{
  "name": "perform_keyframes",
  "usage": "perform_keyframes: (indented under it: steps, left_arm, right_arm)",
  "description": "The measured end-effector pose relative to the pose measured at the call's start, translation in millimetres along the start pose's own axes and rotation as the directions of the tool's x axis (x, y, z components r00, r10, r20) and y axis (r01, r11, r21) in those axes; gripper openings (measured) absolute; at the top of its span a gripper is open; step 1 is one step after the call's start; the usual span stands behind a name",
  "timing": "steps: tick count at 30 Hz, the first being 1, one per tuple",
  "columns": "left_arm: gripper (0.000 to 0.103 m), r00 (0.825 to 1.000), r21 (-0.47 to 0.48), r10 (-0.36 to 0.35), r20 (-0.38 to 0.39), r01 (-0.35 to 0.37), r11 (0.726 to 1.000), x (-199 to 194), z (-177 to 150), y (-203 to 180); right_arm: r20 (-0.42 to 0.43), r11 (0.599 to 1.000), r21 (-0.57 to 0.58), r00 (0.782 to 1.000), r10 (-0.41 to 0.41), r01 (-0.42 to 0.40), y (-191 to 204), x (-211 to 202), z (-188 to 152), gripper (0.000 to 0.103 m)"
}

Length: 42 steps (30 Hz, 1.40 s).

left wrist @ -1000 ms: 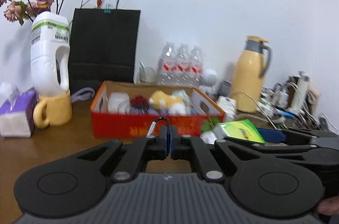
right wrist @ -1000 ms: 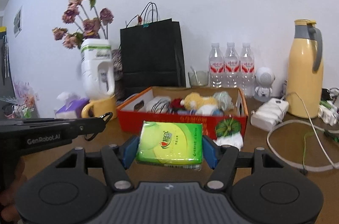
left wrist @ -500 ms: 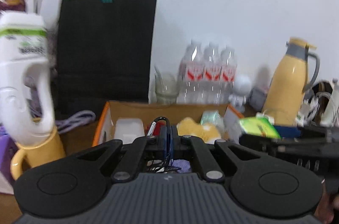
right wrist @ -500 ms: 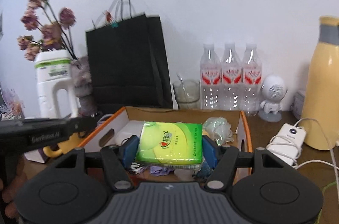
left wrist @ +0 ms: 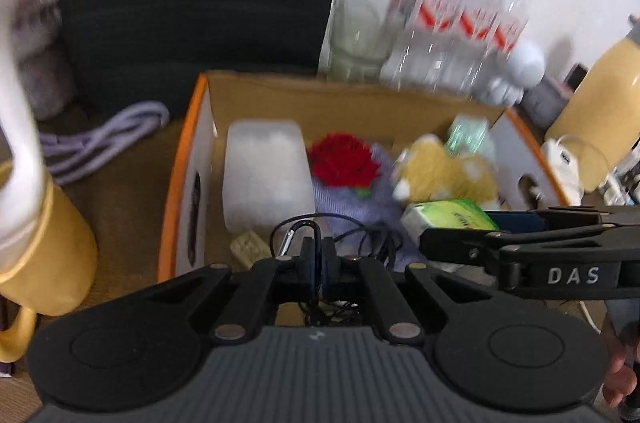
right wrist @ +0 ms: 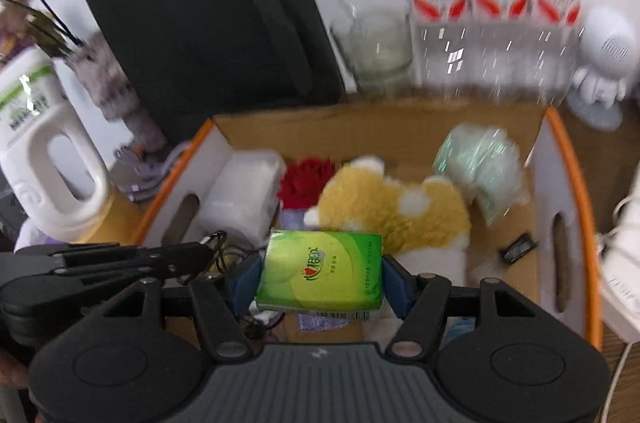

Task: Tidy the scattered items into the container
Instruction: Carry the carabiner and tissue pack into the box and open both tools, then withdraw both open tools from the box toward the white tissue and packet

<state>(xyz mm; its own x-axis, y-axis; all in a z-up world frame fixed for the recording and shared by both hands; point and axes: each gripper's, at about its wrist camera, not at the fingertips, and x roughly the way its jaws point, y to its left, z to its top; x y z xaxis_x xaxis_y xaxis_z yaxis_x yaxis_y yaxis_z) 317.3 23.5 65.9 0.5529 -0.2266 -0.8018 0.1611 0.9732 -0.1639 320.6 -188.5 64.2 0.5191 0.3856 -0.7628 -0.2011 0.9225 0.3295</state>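
Both grippers hang over the open cardboard box (right wrist: 576, 183), the orange-rimmed container on the wooden table. The right gripper (right wrist: 320, 273) has its blue pads pressed on either end of a green tissue pack (right wrist: 320, 269), which it holds flat above the near part of the box, in front of the yellow plush toy (right wrist: 384, 211). The left gripper (left wrist: 316, 263) has its jaws drawn almost together on a black carabiner (left wrist: 298, 233), whose loop sticks up past the fingertips with a thin black cord trailing below it; it is poised above the near left part of the box. In the left wrist view the right gripper reaches in from the right edge with the tissue pack (left wrist: 448, 219) at its tip. Inside the box lie a white translucent plastic case (left wrist: 266, 175) against the left wall, a red knitted flower (left wrist: 344, 165) on purple fabric beside it, the plush toy (left wrist: 444, 175) in the middle, and a crumpled pale green wrapper (right wrist: 478, 171) toward the far right corner. A small black item (right wrist: 518, 247) sits on the bare box floor by the right wall. Behind the box stand a black paper bag (right wrist: 208, 23), a glass jar (right wrist: 378, 49), three water bottles (right wrist: 494, 3) and a small white robot figure (right wrist: 604, 63); all are blurred. To the left, a white jug (right wrist: 44, 151) rests in a yellow mug (left wrist: 44, 247)
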Motion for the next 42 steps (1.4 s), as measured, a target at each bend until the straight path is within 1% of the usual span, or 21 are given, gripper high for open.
perform_keyframes:
  steps: [3, 6, 7, 8, 9, 10, 12, 13, 14, 16, 18, 20, 21, 24, 27, 30, 39, 41, 42]
  left_arm:
    - [0.004, 0.996, -0.018, -0.004, -0.084, 0.003, 1.0, 16.8, 0.8, 2.5]
    - [0.004, 0.992, -0.002, 0.014, -0.129, -0.015, 1.0, 24.2, 0.0, 0.8]
    - [0.004, 0.99, 0.007, 0.017, -0.141, -0.017, 1.0, 24.8, 0.0, -0.3]
    - [0.004, 0.988, 0.011, 0.021, -0.152, -0.019, 1.0, 24.5, 0.0, -1.6]
    - [0.006, 0.986, 0.01, 0.022, -0.164, -0.021, 1.0, 24.1, 1.0, -2.1]
    - [0.007, 0.983, 0.005, 0.025, -0.181, -0.025, 1.0, 23.5, 1.9, -2.6]
    - [0.013, 0.976, -0.022, 0.036, -0.216, -0.041, 0.999, 22.1, 5.0, -2.0]
    - [0.024, 0.973, -0.029, 0.038, -0.226, -0.046, 0.999, 20.6, 6.6, -1.7]
    - [0.046, 0.972, -0.036, 0.038, -0.231, -0.048, 0.998, 17.6, 8.4, -2.0]
    - [0.071, 0.971, -0.046, 0.061, -0.233, -0.074, 0.996, 11.8, 11.8, -4.1]
    - [0.079, 0.973, -0.035, 0.087, -0.212, -0.097, 0.995, 2.8, 13.2, -6.8]
    - [0.097, 0.972, -0.026, 0.109, -0.211, -0.117, 0.993, -3.3, 14.5, -8.7]
    - [0.102, 0.971, -0.022, 0.109, -0.214, -0.116, 0.993, -6.7, 15.1, -10.4]
    - [0.103, 0.973, -0.017, 0.104, -0.208, -0.11, 0.994, -16.4, 16.4, -18.0]
    - [0.103, 0.975, 0.0, 0.124, -0.185, -0.127, 0.992, -28.9, 15.9, -27.3]
    - [0.103, 0.976, 0.013, 0.14, -0.168, -0.14, 0.99, -38.7, 15.2, -35.2]
    - [0.103, 0.983, 0.032, 0.145, -0.115, -0.142, 0.989, -72.7, 11.6, -51.3]
    - [0.103, 0.985, 0.033, 0.148, -0.084, -0.146, 0.989, -82.5, 9.1, -54.9]
    - [0.103, 0.987, 0.023, 0.155, -0.045, -0.154, 0.988, -89.5, 6.6, -56.6]
  right_arm:
    - [-0.073, 0.999, 0.027, 0.997, -0.025, 0.027, -1.3, 15.5, 3.8, 0.065]
    - [-0.127, 0.997, 0.061, 0.991, -0.036, 0.044, -4.2, 22.2, 10.3, 0.065]
    - [-0.143, 0.997, 0.056, 0.989, -0.043, 0.052, -3.1, 22.6, 11.9, 0.065]
    - [-0.166, 0.997, 0.042, 0.985, -0.054, 0.062, -0.6, 23.1, 14.1, 0.067]
    - [-0.182, 0.997, 0.033, 0.981, -0.063, 0.07, 1.3, 22.9, 15.0, 0.071]
    - [-0.202, 0.997, 0.027, 0.977, -0.067, 0.074, 2.8, 22.8, 16.0, 0.074]
    - [-0.217, 0.996, 0.028, 0.973, -0.079, 0.087, 3.9, 17.3, 16.9, 0.08]
    - [-0.214, 0.995, 0.03, 0.973, -0.09, 0.098, 4.4, 12.2, 17.1, 0.081]
    - [-0.213, 0.994, 0.031, 0.972, -0.098, 0.107, 3.9, 8.1, 18.1, 0.082]
    - [-0.21, 0.992, 0.041, 0.971, -0.111, 0.122, -0.3, -1.4, 20.7, 0.084]
    - [-0.211, 0.987, 0.053, 0.968, -0.136, 0.15, -6.7, -10.6, 22.0, 0.088]
    - [-0.218, 0.98, 0.06, 0.961, -0.171, 0.188, -12.6, -19.1, 21.9, 0.088]
    - [-0.222, 0.977, 0.065, 0.958, -0.183, 0.202, -15.1, -23.6, 21.6, 0.088]
    - [-0.217, 0.971, 0.082, 0.955, -0.201, 0.223, -20.7, -33.6, 20.4, 0.088]
    - [-0.2, 0.967, 0.084, 0.955, -0.22, 0.24, -23.3, -44.7, 16.6, 0.088]
    - [-0.188, 0.966, 0.082, 0.955, -0.229, 0.247, -22.9, -55.8, 12.3, 0.088]
    - [-0.128, 0.966, 0.06, 0.962, -0.241, 0.25, -10.8, -92.1, 2.8, 0.088]
    - [-0.108, 0.966, 0.058, 0.963, -0.245, 0.252, -8.5, -100.2, 0.6, 0.088]
    - [-0.091, 0.965, 0.058, 0.964, -0.248, 0.254, -6.7, -104.3, -1.3, 0.088]
